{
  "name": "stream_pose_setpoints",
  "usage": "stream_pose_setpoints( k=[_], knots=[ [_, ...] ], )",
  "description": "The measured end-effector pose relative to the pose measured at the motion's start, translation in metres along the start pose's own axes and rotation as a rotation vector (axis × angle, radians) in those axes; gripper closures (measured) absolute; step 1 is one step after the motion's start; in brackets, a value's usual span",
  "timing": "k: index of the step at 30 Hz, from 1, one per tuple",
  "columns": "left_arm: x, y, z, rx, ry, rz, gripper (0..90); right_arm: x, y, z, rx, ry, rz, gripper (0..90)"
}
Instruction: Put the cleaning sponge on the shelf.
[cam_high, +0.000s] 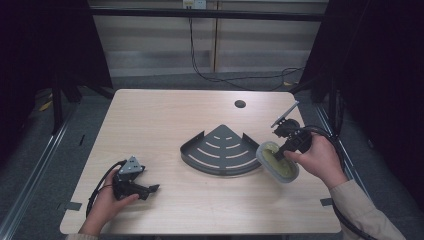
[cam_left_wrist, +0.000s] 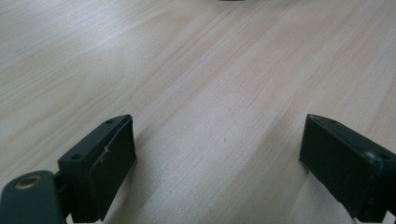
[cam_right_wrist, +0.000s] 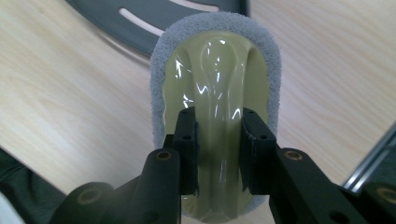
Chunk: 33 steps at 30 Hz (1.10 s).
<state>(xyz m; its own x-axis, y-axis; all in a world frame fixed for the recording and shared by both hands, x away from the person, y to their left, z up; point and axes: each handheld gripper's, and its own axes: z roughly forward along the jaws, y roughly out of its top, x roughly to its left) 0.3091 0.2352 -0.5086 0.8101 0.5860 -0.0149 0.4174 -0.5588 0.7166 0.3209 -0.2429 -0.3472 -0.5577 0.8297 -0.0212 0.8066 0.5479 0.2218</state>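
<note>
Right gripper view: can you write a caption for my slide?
The right tool grips a scrubbing brush by its glossy handle beside a slotted corner rack.

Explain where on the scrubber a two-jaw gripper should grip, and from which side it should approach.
Grip the raised yellow handle ridge on the scrubber, coming from above its back. The ridge is narrow enough to fit between the jaws, and the grey pad rim is wide and soft. The right gripper is shut across that ridge this way.
</note>
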Motion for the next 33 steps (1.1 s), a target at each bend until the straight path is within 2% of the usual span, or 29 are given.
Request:
stream_pose_setpoints(
  k=[2, 12, 19, 23, 33],
  knots=[
    [0.0, 0.0, 0.0, -0.001, 0.0, -0.001, 9.9, 0.0, 0.002, 0.0, 0.006, -0.017, -0.006, 71.6],
    [0.0, 0.0, 0.0, -0.001, 0.0, -0.002, 9.9, -0.002, 0.012, 0.002, -0.002, 0.004, -0.01, 71.6],
    [0.0, 0.0, 0.0, -0.005, 0.0, -0.008, 9.9, -0.005, 0.019, 0.002, -0.002, -0.011, -0.01, 71.5],
    [0.0, 0.0, 0.0, -0.006, 0.002, -0.006, 9.9, -0.007, 0.022, 0.001, -0.01, -0.029, -0.027, 71.5],
    [-0.001, 0.0, 0.0, -0.006, -0.001, -0.009, 9.9, -0.004, 0.034, 0.001, -0.017, -0.03, -0.041, 71.5]
  ],
)
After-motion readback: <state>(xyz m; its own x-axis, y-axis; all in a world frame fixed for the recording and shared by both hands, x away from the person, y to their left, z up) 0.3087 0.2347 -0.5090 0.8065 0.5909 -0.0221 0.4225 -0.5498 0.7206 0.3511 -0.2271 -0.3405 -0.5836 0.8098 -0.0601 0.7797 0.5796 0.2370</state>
